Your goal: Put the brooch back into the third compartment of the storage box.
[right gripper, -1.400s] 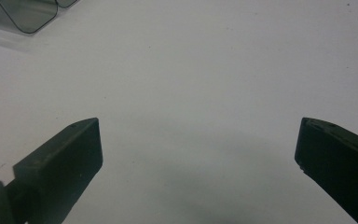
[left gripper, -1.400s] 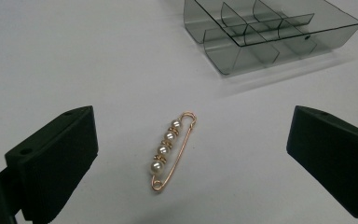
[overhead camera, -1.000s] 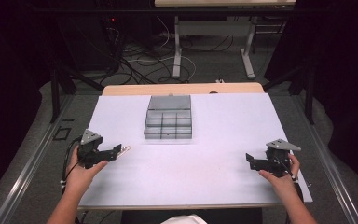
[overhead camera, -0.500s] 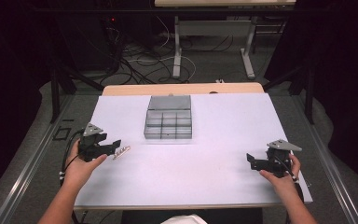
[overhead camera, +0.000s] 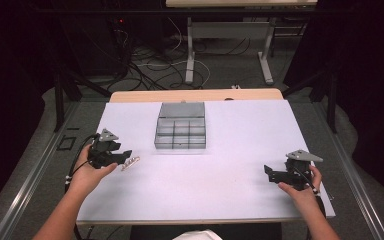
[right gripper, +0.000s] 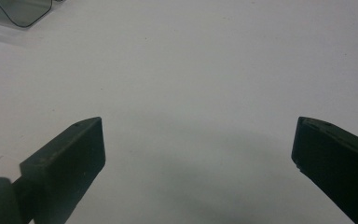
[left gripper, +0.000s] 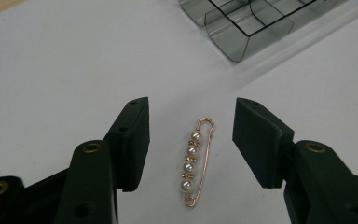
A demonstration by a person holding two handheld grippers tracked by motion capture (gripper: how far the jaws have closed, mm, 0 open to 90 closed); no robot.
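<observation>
A: The left gripper [left gripper: 189, 140] has its jaws apart, just been closing, the pin [left gripper: 196, 161] lying flat on the table [left gripper: 51, 70] between them, untouched.

B: How will it handle?

A: Likely light, thin, slippery. Pinch across the pearl row, gently; the wire could bend.

Pearl pin [left gripper: 195, 162] on table [overhead camera: 230, 150], between left claw [left gripper: 191, 140] jaws, organizer tray [overhead camera: 180, 133] behind

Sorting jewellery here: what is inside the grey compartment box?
The compartments of the grey box that show look empty: bare floors and dividers, nothing in them. The pearl pin lies outside on the table, between the left gripper jaws, untouched.
</observation>
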